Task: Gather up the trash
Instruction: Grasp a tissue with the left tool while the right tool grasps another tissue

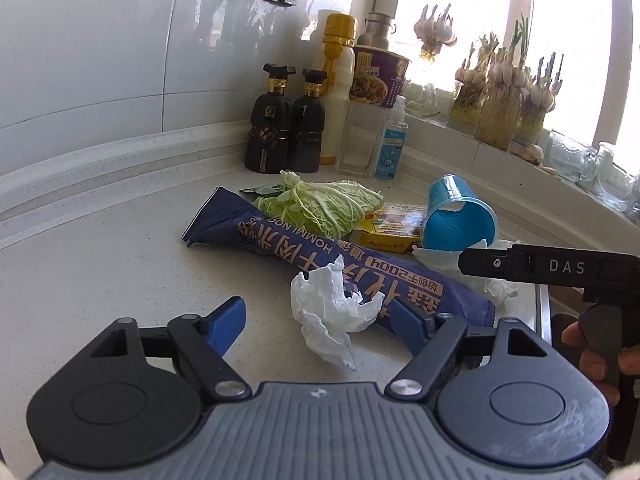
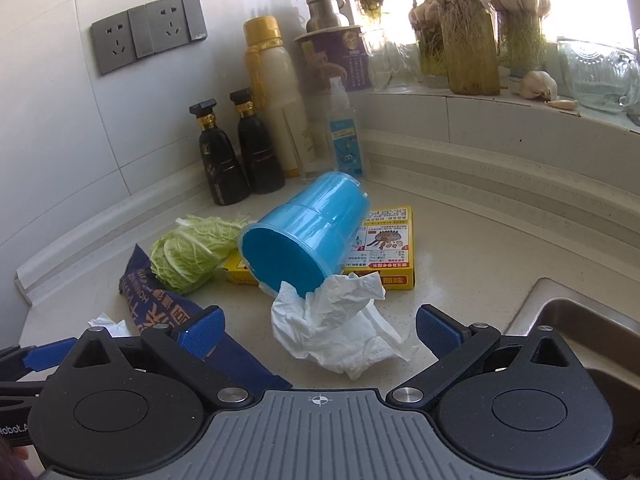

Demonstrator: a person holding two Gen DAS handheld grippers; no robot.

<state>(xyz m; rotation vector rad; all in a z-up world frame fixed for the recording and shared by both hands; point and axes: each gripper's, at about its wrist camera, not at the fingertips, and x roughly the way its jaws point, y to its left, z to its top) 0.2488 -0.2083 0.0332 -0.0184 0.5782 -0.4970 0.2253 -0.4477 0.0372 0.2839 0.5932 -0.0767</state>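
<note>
Left wrist view showed my left tool point(image 1: 316, 322) open around a crumpled tissue point(image 1: 332, 312), pads not touching it. My right tool point(image 2: 320, 330) gaped over another tissue point(image 2: 340, 328). Behind, a blue cup point(image 2: 304, 232) lay tipped on the tabletop point(image 2: 460, 264), mouth facing me.

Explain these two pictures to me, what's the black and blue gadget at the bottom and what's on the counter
Each picture comes from a camera mounted on a hand-held gripper that a person carries, one per hand. The left hand-held gripper has a crumpled tissue between its open blue fingers. The right hand-held gripper is open around another tissue. Nothing is gripped yet. On the counter lie a tipped blue cup, a cabbage leaf, a dark blue noodle packet and a yellow box.
</note>
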